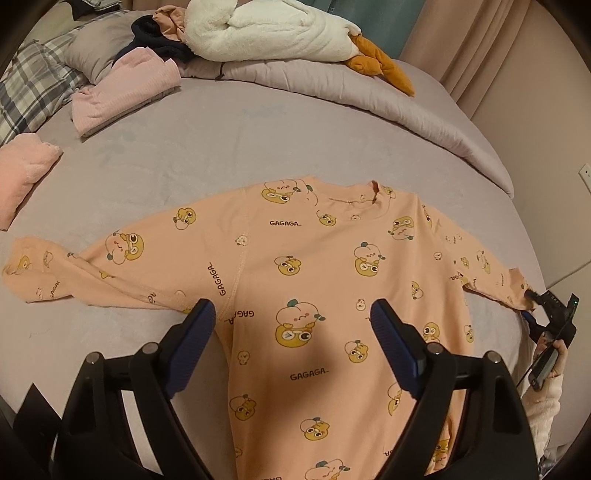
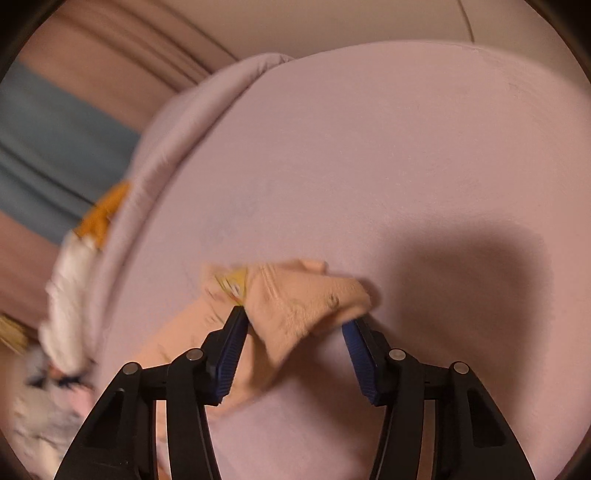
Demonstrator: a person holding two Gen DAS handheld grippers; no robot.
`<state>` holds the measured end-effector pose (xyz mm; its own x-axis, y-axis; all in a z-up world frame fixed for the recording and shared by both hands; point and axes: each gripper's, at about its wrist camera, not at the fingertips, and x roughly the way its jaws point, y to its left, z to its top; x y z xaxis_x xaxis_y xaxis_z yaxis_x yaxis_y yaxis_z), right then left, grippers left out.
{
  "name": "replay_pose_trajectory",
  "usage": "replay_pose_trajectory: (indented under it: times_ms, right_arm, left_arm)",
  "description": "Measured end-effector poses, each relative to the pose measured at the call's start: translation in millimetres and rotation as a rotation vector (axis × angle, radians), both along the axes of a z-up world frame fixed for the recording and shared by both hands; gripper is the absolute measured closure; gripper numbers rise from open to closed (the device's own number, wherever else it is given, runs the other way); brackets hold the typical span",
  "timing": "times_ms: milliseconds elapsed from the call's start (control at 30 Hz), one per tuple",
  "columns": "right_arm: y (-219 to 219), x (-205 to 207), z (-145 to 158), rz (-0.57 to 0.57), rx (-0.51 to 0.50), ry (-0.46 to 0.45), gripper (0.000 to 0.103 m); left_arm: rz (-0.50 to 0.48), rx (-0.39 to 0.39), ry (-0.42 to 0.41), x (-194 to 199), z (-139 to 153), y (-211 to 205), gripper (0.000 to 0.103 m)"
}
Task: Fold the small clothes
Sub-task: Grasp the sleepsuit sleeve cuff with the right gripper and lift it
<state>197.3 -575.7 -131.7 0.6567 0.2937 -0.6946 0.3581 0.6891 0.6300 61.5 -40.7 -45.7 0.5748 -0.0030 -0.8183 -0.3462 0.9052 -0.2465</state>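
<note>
A peach long-sleeved shirt printed with cartoon figures and "GAGAGA" lies flat on the lilac bed, collar toward the far side, both sleeves spread out to left and right.

The left tongs hang over the lower left part of the shirt's body with the jaws wide apart and nothing gripped; 1 blue pad sits by the left armpit seam, the other over the middle of the chest.

At the far right edge of the left wrist view, the right tongs are at the cuff of the right sleeve, held by a hand in a pale fuzzy sleeve. In the blurred right wrist view, the right tongs stand partly open with the bunched cuff between the 2 blue pads; the left pad touches the cloth, but whether the right pad presses on it I cannot tell.

On the far left of the bed lie a folded pink garment and another pink piece nearer the left edge. Beyond them are a plaid pillow, a dark garment, and a white plush toy with orange feet resting on a rolled lilac duvet.
</note>
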Motion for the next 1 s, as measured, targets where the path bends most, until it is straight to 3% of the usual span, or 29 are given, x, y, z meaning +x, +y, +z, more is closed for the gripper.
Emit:
replay_pose_trajectory:
  times_ms: [100,133,167,200,233,300,400,500,567,733,867,1000]
  right_arm:
    - [-8.4,5.7,4.4,-0.017,0.156,-0.103,0.047]
    - [-8.7,8.2,8.2,-0.02,0.162,-0.128,0.054]
    - [-7.9,11.3,12.9,-0.017,0.159,-0.152,0.064]
    - [-7.6,16.0,16.5,-0.006,0.147,-0.167,0.089]
    - [-4.7,22.5,20.6,0.005,0.131,-0.154,0.096]
    - [-0.1,26.2,27.9,0.003,0.08,-0.13,0.096]
    - [-5.5,10.3,54.6,0.015,-0.04,-0.199,0.096]
    - [-21.1,-6.5,73.2,-0.054,-0.126,-0.276,0.096]
    - [-31.5,-9.5,73.3,-0.099,-0.18,-0.278,0.096]
    - [-45.1,-3.5,60.5,-0.087,-0.176,-0.239,0.096]
    - [-9.1,1.6,101.8,-0.021,-0.298,-0.293,0.096]
    - [58.1,7.2,154.7,0.127,-0.387,-0.397,0.096]
  left_arm:
    - [0.006,0.005,-0.001,2.3,0.9,1.1,0.018]
    - [0.008,0.007,-0.002,3.0,1.0,1.0,0.018]
    - [0.01,0.007,-0.005,3.3,0.9,1.3,0.018]
    - [0.012,0.008,-0.006,4.2,0.8,1.1,0.018]
    - [0.013,0.008,-0.006,4.5,0.4,1.1,0.018]
    - [0.011,0.008,-0.001,5.7,-0.3,0.7,0.023]
    - [0.009,0.008,0.004,7.5,-1.1,2.0,0.026]
    - [0.02,0.004,0.005,8.2,-0.2,5.3,0.026]
    - [0.022,-0.001,0.0,8.2,1.3,8.3,0.026]
    - [0.056,0.009,-0.016,0.6,7.3,22.0,0.026]
    - [0.096,0.002,-0.026,-9.6,12.7,37.7,0.024]
    - [0.132,-0.013,-0.049,-21.5,19.5,52.0,0.024]
